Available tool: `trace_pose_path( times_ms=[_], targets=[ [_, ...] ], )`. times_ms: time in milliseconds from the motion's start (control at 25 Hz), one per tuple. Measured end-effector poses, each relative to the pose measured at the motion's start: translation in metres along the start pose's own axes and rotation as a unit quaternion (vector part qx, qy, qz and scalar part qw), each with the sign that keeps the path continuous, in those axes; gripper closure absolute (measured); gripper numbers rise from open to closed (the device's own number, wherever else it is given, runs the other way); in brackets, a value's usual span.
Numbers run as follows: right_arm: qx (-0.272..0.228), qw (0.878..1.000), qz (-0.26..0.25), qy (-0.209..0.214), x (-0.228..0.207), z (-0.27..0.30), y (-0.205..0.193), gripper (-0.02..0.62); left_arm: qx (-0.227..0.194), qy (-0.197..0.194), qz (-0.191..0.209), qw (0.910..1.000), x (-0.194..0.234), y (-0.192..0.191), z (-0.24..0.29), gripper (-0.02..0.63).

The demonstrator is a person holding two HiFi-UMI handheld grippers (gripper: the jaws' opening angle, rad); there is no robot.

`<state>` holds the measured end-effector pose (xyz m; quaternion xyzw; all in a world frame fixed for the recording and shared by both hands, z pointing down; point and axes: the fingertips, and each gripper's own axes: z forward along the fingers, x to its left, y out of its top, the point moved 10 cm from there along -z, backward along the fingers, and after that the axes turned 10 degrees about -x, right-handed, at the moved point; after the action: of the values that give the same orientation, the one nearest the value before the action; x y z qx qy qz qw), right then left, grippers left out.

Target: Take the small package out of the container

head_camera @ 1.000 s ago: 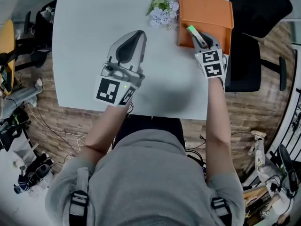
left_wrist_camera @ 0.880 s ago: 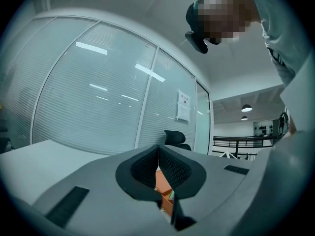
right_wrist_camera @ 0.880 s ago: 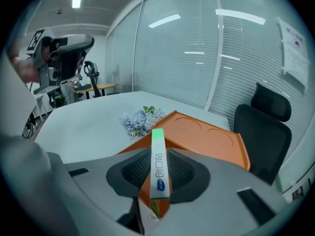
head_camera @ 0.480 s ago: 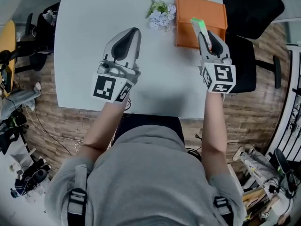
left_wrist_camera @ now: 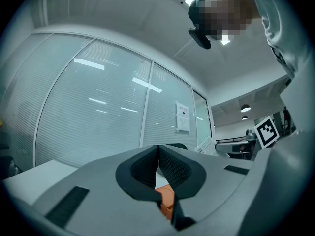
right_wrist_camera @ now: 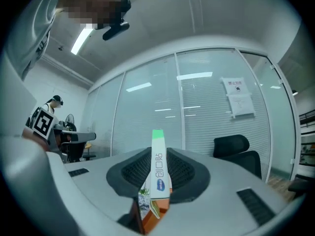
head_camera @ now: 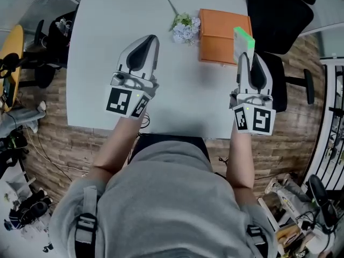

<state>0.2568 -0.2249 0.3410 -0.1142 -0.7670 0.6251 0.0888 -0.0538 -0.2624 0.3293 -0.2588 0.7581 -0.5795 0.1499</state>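
The small package (head_camera: pixel 243 41), a flat white pouch with a green top edge, is pinched upright in my right gripper (head_camera: pixel 248 58). It hangs above the table's right edge, just near of the orange container (head_camera: pixel 220 28). In the right gripper view the package (right_wrist_camera: pixel 158 173) stands between the black pads (right_wrist_camera: pixel 183 173), which press on both its sides. My left gripper (head_camera: pixel 147 42) hovers over the middle of the white table (head_camera: pixel 188 95). In the left gripper view its jaws meet with nothing between them, so the left gripper (left_wrist_camera: pixel 158 151) is shut.
A sprig of pale purple flowers (head_camera: pixel 185 27) lies just left of the container. A black office chair (head_camera: pixel 282 69) stands beyond the table's right edge, under my right gripper. Cables and gear litter the wooden floor at the left.
My right gripper has lifted the package up out of the orange container and drawn it back toward me and to the right. The left gripper has barely moved.
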Motion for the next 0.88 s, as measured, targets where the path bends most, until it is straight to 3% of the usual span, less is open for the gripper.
trace_pose_path(
  times_ms=[480, 880],
  targets=[
    [-0.053, 0.999, 0.006, -0.002, 0.028, -0.02, 0.036, 0.48, -0.013, 0.004, -0.009, 0.9999, -0.004, 0.024, -0.021, 0.586],
    [-0.052, 0.999, 0.002, -0.008, 0.031, -0.025, 0.041, 0.48, -0.005, 0.012, -0.005, 0.9999, -0.007, 0.026, -0.024, 0.588]
  ],
)
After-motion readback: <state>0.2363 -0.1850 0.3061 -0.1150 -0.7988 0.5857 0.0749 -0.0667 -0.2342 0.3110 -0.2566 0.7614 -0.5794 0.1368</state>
